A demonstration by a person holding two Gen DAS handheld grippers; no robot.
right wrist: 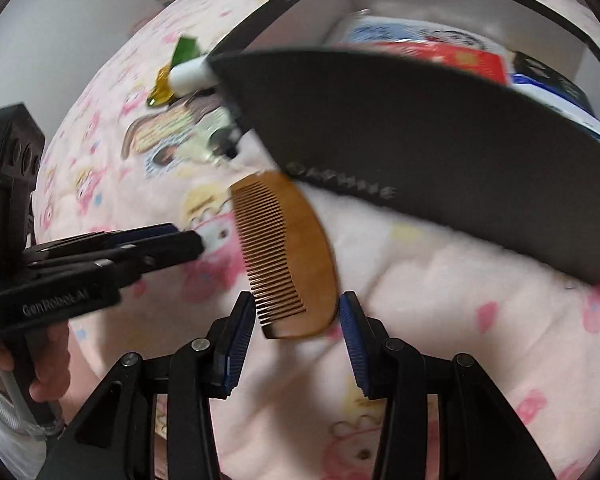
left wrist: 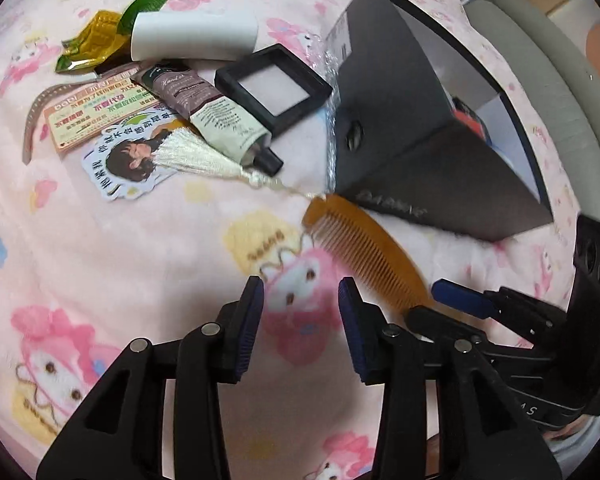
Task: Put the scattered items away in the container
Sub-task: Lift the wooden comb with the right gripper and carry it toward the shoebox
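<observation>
comb (right wrist: pixel 288 256) between right pads, box (right wrist: pixel 440 184) contents visible

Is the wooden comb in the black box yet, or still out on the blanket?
Out. The comb lies flat on the pink blanket, beside the black box's outer wall, one end between the right gripper's open jaws.

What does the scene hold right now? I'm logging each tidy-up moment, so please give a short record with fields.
surface: pink cartoon-print blanket
container: dark box, open, some items already inside
comb: amber comb on the blanket beside the box, one end between the right gripper's open jaws, not pinched
left gripper: jaws open, nothing between them
still scattered: hand cream tube, black square case, white tassel, printed cards, white tube, green and gold wrappers
</observation>
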